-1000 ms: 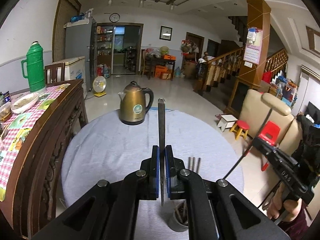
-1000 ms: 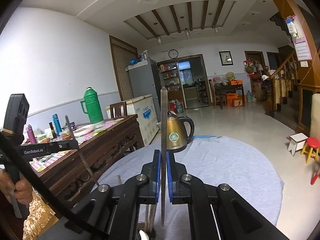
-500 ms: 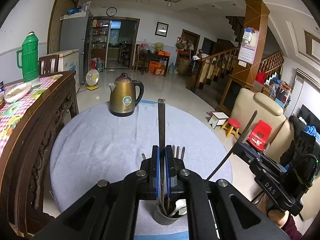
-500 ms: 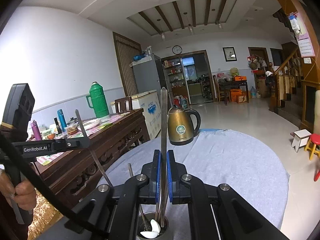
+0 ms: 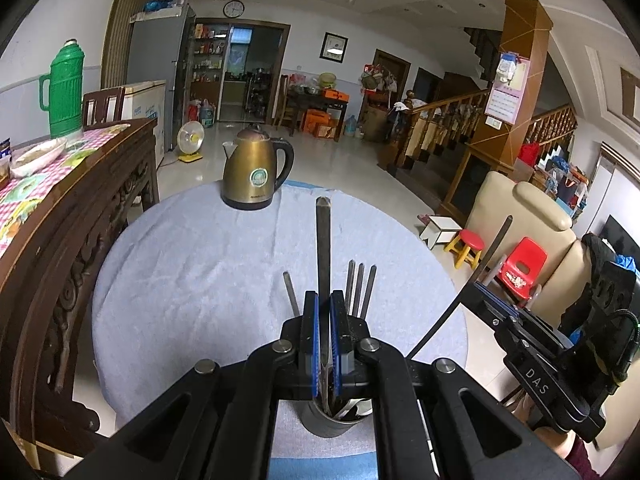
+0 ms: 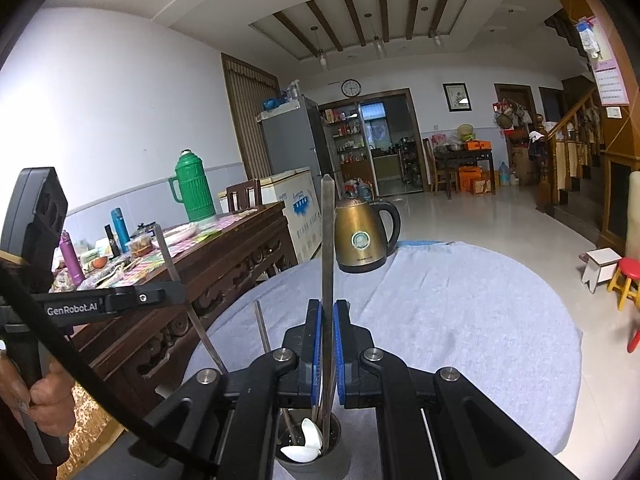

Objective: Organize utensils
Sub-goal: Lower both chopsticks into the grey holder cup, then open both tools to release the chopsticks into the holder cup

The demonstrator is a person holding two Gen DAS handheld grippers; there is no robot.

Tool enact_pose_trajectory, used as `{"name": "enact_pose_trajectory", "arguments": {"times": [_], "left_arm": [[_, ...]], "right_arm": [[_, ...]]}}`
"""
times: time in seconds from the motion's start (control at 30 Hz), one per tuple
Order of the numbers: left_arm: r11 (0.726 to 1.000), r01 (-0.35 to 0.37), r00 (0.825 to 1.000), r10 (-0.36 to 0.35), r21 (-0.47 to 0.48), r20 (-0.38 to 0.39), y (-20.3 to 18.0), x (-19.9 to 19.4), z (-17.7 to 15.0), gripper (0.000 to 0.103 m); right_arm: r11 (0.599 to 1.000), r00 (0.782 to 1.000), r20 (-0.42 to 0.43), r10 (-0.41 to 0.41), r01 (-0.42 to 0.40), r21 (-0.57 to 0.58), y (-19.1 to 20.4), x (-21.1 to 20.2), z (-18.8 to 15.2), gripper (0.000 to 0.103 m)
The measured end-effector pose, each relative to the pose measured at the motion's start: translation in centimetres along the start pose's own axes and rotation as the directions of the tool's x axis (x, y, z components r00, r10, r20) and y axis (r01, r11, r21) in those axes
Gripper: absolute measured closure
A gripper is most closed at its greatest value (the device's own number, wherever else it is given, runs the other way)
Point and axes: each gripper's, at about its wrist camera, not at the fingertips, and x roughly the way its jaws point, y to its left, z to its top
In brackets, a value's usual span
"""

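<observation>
One kettle [image 5: 256,174] beyond crowded utensil cup [image 6: 316,458].

The left tongs [image 5: 325,336] clamp a flat metal utensil [image 5: 322,248] standing upright, its lower end inside a cup [image 5: 328,426] just beneath them on the cloth-covered counter [image 5: 192,280]. Fork tines [image 5: 360,288] rise just right of the tongs; a kettle [image 5: 254,172] stands well beyond them.

A round table [image 5: 168,280] is carrying a pale blue-grey cloth [image 5: 224,264] that is covering its whole top (a little rumpled in places). On the cloth, a brass-coloured kettle [image 5: 252,176] is standing at the far edge, and a dark utensil cup [image 6: 316,460] is sitting at the near edge, well apart from it.
</observation>
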Motion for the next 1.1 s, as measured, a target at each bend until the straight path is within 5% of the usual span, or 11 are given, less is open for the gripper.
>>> {"name": "enact_pose_trajectory", "arguments": {"times": [0.37,1.1], "left_arm": [[1.0,-0.023,0.998,0.022,-0.007,-0.056,0.0,1.9,-1.8,0.097],[0.991,-0.126,0.987,0.13,0.045,-0.091,-0.7,3.8,-3.6,0.096]], "right_arm": [[1.0,0.994,-0.109,-0.009,0.011,0.022,-0.2,3.0,-2.3,0.097],[0.999,0.986,-0.165,0.002,0.006,0.048,-0.2,4.6,-4.1,0.097]]}}
